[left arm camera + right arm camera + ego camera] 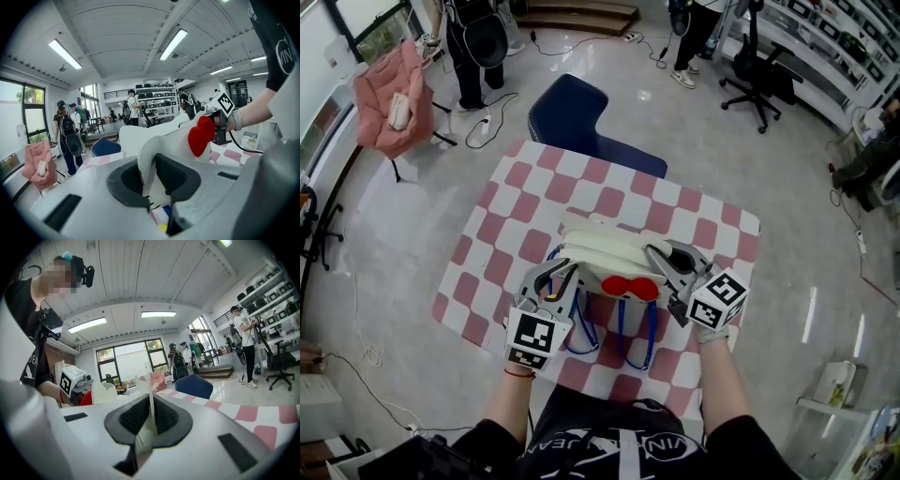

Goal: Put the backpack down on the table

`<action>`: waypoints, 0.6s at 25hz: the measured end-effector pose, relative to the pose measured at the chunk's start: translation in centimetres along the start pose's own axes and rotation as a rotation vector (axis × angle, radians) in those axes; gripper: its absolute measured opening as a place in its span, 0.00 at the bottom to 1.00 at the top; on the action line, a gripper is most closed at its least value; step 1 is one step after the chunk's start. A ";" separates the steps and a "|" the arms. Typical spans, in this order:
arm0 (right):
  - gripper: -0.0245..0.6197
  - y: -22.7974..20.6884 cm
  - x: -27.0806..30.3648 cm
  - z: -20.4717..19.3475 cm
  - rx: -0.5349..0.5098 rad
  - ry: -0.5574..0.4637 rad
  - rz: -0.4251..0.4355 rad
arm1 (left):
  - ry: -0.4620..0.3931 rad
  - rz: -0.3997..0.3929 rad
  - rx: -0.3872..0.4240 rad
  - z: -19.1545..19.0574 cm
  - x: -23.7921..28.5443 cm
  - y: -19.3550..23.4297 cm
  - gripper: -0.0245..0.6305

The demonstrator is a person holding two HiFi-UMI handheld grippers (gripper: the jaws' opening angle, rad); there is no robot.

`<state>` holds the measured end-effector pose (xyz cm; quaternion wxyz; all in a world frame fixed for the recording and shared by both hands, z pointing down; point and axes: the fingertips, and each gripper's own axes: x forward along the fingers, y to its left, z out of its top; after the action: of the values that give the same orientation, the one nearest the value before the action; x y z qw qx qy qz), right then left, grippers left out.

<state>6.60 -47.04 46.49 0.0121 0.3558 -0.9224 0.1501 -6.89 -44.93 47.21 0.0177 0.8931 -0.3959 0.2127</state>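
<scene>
In the head view you hold the soft white backpack [605, 251] above the middle of the desk [534, 187], which is covered in a red-and-white checked cloth. You have one upper corner in each tool. The left hand-held gripper [565, 274] takes the left side and the right hand-held gripper [658, 253] the right, so the weight is shared and the bag sits level and upright. Its blue shoulder straps [623, 337] hang toward you over the near part of the cloth. From this steep angle I cannot tell whether the base rests on the desk or hangs just above it. A dark blue chair [577, 117] stands beyond the far edge, well clear of the spot.

In the left gripper view, your jaws are clenched on a rounded white flap of the bag. The flap stands straight up between the dark pads. The red bow [201, 136] sits just beyond.

In the right gripper view, your jaws are pinched on a thin white edge of the bag with a small label hanging from it. It is a narrow hold, good for steadying more than for carrying.

I judge that what remains is to settle the base flat on the cloth and then let go on both sides.
</scene>
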 end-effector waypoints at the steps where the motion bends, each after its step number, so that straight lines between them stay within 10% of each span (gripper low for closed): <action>1: 0.06 0.1 -0.1 -0.1 -0.002 0.003 -0.001 | 0.003 0.001 0.002 -0.1 -0.1 -0.1 0.13; 15: 0.07 0.9 -1.1 -0.7 -0.043 0.057 -0.038 | 0.029 0.001 0.018 -0.5 -1.2 -1.4 0.13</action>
<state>6.71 -45.50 46.72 0.0490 0.3685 -0.9177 0.1403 -6.75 -43.05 47.40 0.0151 0.8900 -0.3940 0.2290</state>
